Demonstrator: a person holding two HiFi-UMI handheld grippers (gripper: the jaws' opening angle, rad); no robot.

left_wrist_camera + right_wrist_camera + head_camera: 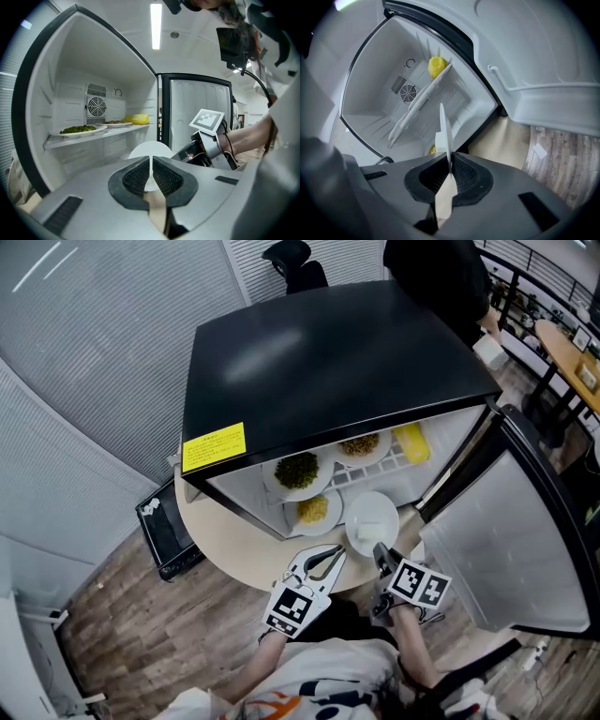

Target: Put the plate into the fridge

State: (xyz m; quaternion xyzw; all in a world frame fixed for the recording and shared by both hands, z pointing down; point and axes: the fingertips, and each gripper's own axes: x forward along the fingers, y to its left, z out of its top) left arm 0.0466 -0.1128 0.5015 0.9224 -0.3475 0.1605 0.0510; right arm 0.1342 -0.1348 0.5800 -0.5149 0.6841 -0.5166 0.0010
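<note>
White plate (445,127), clamped edge-on by right hand-held gripper (450,163), shows round past clenched left hand-held gripper (151,163).

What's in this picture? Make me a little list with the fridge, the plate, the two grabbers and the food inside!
Big thing: black fridge, door open
Being held: white plate, clamped by the right gripper at the fridge opening
Other side: left gripper, jaws together, holding nothing
Upper shelf: green food plate, brown food plate, yellow item
Below shelf: plate of yellow food
</note>
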